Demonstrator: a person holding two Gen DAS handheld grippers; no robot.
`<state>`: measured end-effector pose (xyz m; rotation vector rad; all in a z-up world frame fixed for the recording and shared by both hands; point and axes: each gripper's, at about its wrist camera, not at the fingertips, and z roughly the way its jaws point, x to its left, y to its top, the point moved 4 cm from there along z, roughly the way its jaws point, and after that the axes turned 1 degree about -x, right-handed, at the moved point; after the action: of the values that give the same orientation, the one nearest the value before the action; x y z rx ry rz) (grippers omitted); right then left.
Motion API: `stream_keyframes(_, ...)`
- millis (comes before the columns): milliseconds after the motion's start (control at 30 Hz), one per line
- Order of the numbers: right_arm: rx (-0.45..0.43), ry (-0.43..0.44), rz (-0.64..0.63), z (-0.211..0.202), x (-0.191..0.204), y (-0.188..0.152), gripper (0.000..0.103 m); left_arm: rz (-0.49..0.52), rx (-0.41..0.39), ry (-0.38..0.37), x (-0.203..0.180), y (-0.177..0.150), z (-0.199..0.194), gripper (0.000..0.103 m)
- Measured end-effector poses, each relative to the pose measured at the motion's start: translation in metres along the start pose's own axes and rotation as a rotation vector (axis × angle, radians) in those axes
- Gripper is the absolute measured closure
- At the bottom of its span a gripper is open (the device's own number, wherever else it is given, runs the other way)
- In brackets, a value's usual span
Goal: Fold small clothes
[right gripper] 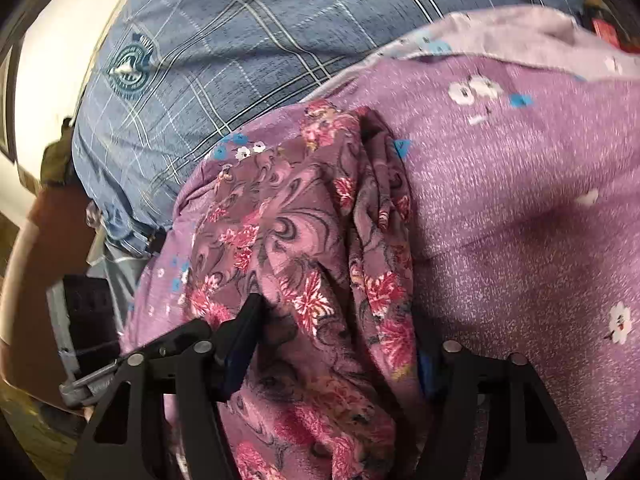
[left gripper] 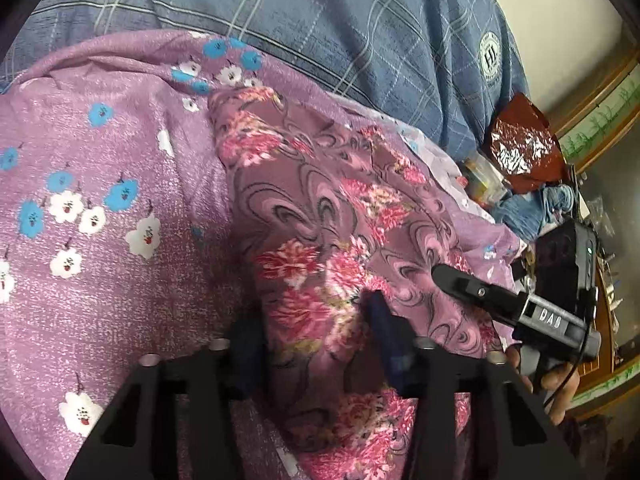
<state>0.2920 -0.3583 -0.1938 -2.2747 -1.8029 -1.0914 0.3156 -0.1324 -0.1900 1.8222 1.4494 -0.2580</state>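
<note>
A small mauve garment with pink flowers and swirls lies bunched on a purple flowered sheet. My left gripper has its jaws apart, with the garment's cloth between and over its dark fingers. My right gripper shows at the right of the left wrist view, resting on the garment. In the right wrist view the garment drapes between the jaws of my right gripper; its left finger shows, and the right one is hidden by cloth.
A person in a blue plaid shirt stands close behind the sheet. A red foil packet, blue cloth and small clutter sit at the right. The sheet spreads right in the right wrist view.
</note>
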Motion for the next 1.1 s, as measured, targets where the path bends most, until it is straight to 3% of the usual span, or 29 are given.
stream_keyframes(167,-0.055,-0.089,-0.099,-0.007,0.018,0.000,0.057,0.039,-0.057,-0.002,-0.013,-0.002,-0.010,0.079)
stream_keyframes(367,-0.141,-0.164,-0.218,-0.021,0.043,-0.003,0.067,0.112,-0.103,-0.005,-0.032,-0.011,-0.033,0.082)
stream_keyframes(767,-0.263,-0.083,-0.301,-0.048,0.095,-0.014,0.072,0.143,-0.198,-0.014,-0.022,-0.035,-0.135,0.083)
stream_keyframes(1100,-0.237,0.062,-0.247,-0.035,0.136,-0.028,0.073,0.131,-0.241,0.026,0.005,-0.058,-0.205,0.082)
